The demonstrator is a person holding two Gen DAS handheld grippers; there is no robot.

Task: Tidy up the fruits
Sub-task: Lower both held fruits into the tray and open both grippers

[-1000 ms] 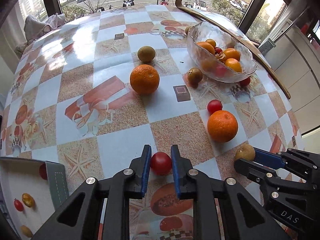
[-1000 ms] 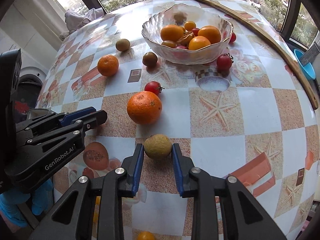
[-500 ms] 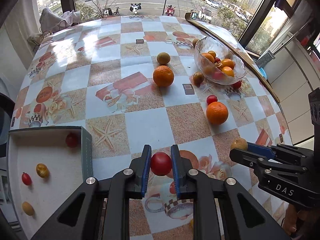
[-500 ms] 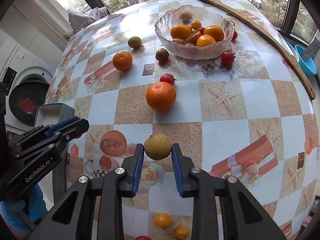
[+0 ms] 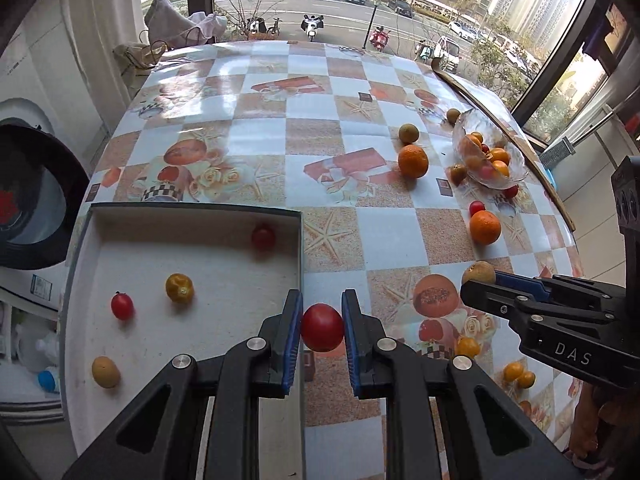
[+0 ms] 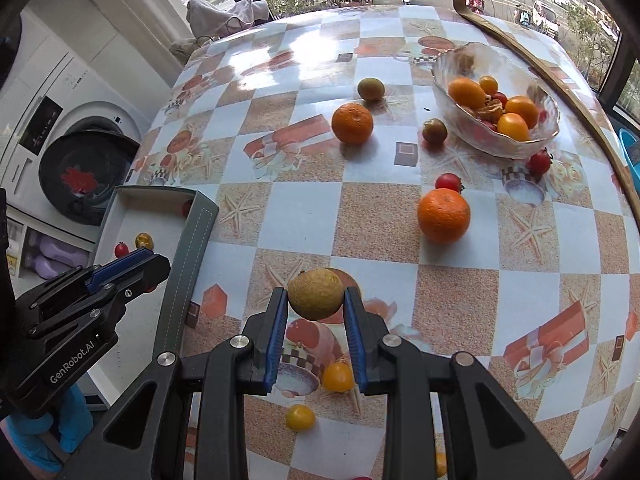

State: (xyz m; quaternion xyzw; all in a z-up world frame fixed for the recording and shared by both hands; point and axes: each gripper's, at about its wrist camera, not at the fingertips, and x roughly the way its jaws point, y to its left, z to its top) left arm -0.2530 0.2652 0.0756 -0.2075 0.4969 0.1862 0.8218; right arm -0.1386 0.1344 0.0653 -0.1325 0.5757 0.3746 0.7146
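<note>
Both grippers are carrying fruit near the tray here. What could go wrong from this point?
The left gripper holds the red tomato right at the tray wall; released here, it might land outside or hit the rim. The brown fruit sits at the right gripper's fingertips and may slip. The two grippers are close together and could collide.

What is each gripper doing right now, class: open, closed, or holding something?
Left gripper: closed on a red tomato.
Right gripper: closed on a yellowish-brown round fruit.
</note>
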